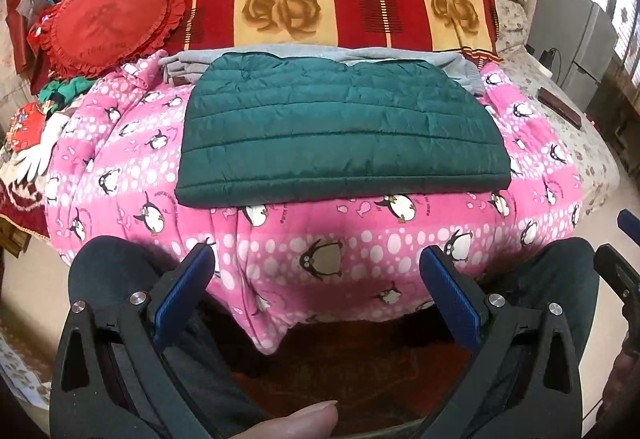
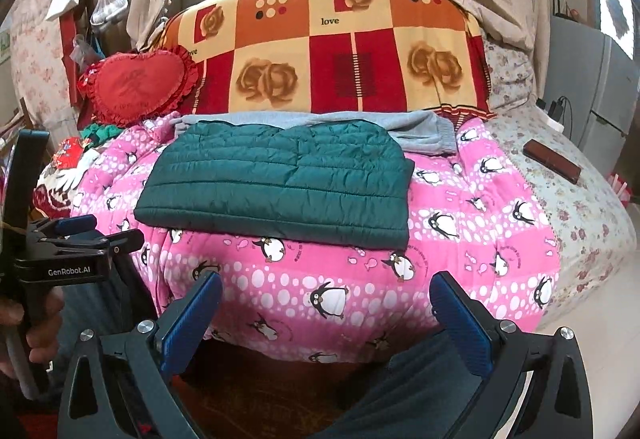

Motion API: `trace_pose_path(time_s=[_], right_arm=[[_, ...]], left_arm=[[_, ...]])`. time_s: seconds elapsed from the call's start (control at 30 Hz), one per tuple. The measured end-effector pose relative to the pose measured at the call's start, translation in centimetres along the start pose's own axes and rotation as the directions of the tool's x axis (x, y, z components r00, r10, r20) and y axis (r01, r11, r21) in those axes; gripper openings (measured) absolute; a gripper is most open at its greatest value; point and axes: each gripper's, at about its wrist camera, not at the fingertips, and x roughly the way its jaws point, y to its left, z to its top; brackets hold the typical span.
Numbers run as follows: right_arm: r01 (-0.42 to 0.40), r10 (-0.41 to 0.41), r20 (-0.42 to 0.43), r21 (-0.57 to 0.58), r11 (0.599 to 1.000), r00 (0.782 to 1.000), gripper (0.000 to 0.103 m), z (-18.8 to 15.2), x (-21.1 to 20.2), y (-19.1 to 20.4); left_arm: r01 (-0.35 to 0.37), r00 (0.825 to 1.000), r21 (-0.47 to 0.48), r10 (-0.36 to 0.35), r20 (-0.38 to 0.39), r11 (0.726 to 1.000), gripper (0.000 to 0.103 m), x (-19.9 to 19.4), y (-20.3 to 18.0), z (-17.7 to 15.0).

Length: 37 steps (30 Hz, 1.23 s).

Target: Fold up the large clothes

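A dark green quilted jacket [image 1: 340, 135] lies folded into a flat rectangle on the pink penguin blanket [image 1: 320, 239]; it also shows in the right wrist view [image 2: 280, 183]. A folded grey garment [image 1: 448, 63] lies under its far edge, also seen in the right wrist view [image 2: 420, 131]. My left gripper [image 1: 316, 271] is open and empty, held back from the bed's near edge. My right gripper [image 2: 326, 299] is open and empty, also short of the bed. The left gripper's body [image 2: 60, 255] shows at the left of the right wrist view.
A rose-patterned folded quilt [image 2: 328, 51] stands behind the clothes, with a red heart cushion [image 2: 140, 87] at its left. A dark brown case [image 2: 552, 159] lies on the floral sheet at the right. Clutter sits at the bed's left edge. My knees are below the grippers.
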Motion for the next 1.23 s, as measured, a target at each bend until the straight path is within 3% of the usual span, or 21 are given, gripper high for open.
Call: trace_pose_path(time_s=[1.23], right_arm=[[-0.011, 0.011, -0.006, -0.004, 1.0, 1.0, 0.103, 0.31, 0.23, 0.33]], left_arm=[[0.022, 1.0, 0.016, -0.022, -0.005, 1.0, 0.103, 0.86, -0.21, -0.53]])
